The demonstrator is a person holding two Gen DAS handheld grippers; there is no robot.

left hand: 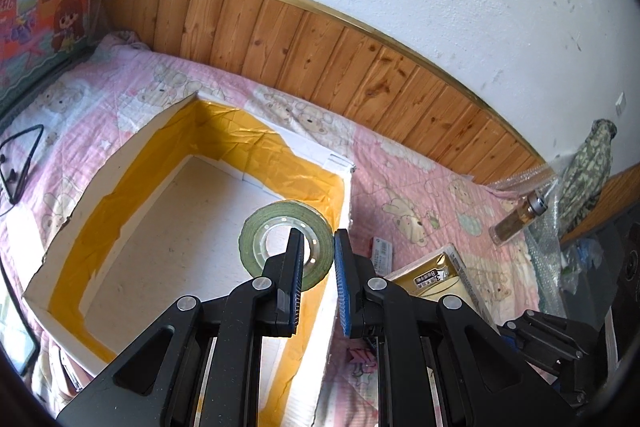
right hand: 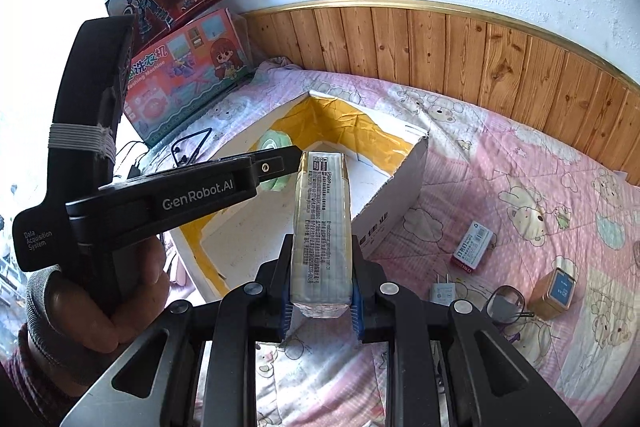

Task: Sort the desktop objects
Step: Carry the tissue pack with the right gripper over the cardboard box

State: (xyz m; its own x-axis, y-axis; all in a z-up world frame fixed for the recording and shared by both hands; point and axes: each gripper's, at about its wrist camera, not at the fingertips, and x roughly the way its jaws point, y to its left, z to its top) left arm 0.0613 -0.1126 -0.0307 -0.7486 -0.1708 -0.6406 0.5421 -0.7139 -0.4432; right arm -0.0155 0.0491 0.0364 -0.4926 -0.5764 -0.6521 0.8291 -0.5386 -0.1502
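Observation:
A white cardboard box (left hand: 72,223) lined with yellow tape lies open on a pink bear-print bedspread. A green tape roll (left hand: 280,215) lies inside it near the right wall. My left gripper (left hand: 318,239) hangs over the roll with its jaws a little apart and nothing between them. In the right wrist view my right gripper (right hand: 322,247) is shut on a long gold and white carton (right hand: 322,219), held above the bedspread just in front of the box (right hand: 394,203). The left gripper (right hand: 296,151) reaches over the box there, above the tape roll (right hand: 276,141).
On the bedspread right of the box lie a small red and white pack (right hand: 472,247), a white plug (right hand: 442,293), glasses (right hand: 506,303) and a gold tin (right hand: 554,291). Toy boxes (right hand: 188,75) lean at the back left. A bottle (left hand: 516,223) lies right.

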